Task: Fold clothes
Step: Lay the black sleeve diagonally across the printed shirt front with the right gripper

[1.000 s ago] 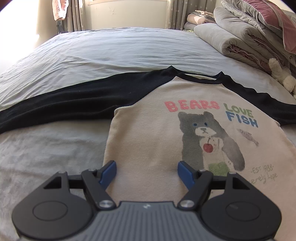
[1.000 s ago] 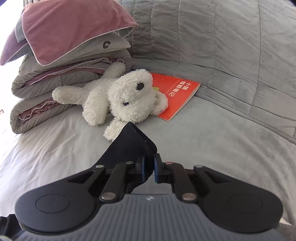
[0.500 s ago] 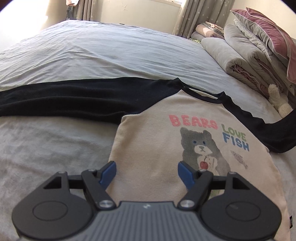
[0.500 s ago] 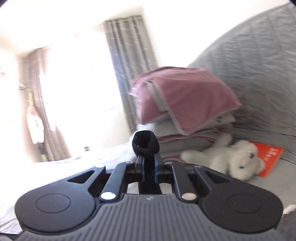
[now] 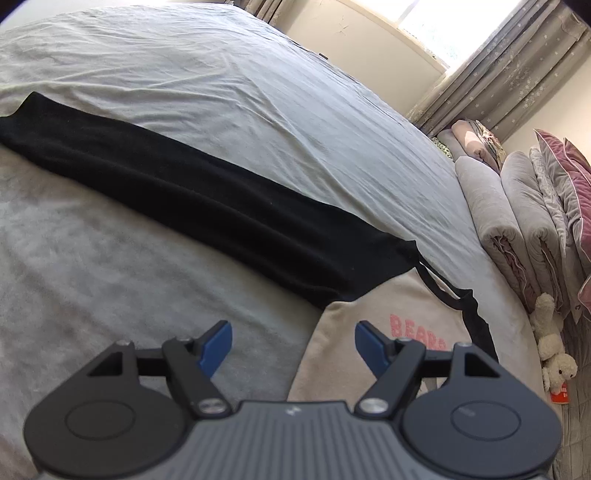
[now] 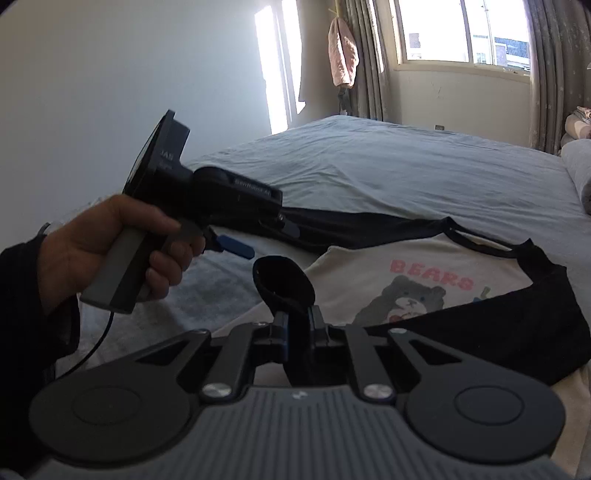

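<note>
Right gripper (image 6: 297, 328) clamping shut on black sleeve cuff (image 6: 282, 277), cuff end poking up between the fingers, same pinch as 0.5 s ago. Carrying that sleeve (image 6: 517, 325) across the shirt body now: black fabric draping over the lower right of the cream front and partly covering the bear print (image 6: 406, 299), "BEARS" lettering reading clear above it. Right view swinging hard versus 1.0 s ago: then facing plush toy and red book at the headboard, now facing across the bed (image 6: 406, 166) toward window (image 6: 461, 29) and curtains. Left gripper (image 5: 291, 343) hovering open, blue pads (image 5: 216, 341) wide apart, holding nothing. Also showing in right view, gripped by a hand (image 6: 110, 247) with dark sleeve cuff at the wrist, cable hanging off the handle. Left view panning left since 0.5 s ago: shirt (image 5: 388, 332) sliding to the lower right of frame, only "BEAR" visible by the right finger, bear print dropping out of view. Other black sleeve (image 5: 184, 199) lying stretched flat on the grey sheet, running up-left away from the shirt shoulder, cuff end now in frame. Folded quilts (image 5: 517, 221) stacking along the right edge, white plush toy (image 5: 554, 354) and red book (image 5: 559, 397) just beside them.
</note>
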The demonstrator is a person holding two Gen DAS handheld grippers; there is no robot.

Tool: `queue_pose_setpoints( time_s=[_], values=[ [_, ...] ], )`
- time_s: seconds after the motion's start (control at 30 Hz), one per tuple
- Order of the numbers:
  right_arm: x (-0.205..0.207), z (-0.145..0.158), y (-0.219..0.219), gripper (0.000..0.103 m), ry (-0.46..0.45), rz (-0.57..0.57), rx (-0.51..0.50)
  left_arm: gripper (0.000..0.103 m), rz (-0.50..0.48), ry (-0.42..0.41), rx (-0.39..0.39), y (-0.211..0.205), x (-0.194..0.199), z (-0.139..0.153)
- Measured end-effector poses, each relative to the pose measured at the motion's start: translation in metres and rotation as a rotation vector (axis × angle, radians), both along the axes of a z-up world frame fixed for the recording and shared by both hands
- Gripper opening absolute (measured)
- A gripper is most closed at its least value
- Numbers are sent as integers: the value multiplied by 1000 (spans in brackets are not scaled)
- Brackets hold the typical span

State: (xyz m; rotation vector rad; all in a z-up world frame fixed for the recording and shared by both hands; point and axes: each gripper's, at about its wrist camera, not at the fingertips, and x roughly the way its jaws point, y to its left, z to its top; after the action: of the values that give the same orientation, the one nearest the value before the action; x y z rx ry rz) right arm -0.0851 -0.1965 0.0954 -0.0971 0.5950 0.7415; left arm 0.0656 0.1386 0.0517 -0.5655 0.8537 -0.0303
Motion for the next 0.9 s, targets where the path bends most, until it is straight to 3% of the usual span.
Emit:
queue_pose_setpoints(
  time_s=[0.1, 0.47, 0.63, 0.67, 0.9],
  values=[
    [1, -31, 16, 12, 54, 24, -68, 75, -26, 6, 19, -7, 1, -1],
    [-21, -31, 27, 13, 0, 37, 87, 75, -74, -11, 55, -15, 0, 1],
    [-19, -50, 41, 21, 96, 111, -16, 75, -62, -3, 75, -13, 1, 0],
    [-21, -53, 43, 21, 79, 117, -29, 75, -65, 0, 74, -14, 2, -1],
    [-28, -39, 38, 21, 102, 265, 54, 75, -98, -17, 113, -24, -1, 1]
  ],
)
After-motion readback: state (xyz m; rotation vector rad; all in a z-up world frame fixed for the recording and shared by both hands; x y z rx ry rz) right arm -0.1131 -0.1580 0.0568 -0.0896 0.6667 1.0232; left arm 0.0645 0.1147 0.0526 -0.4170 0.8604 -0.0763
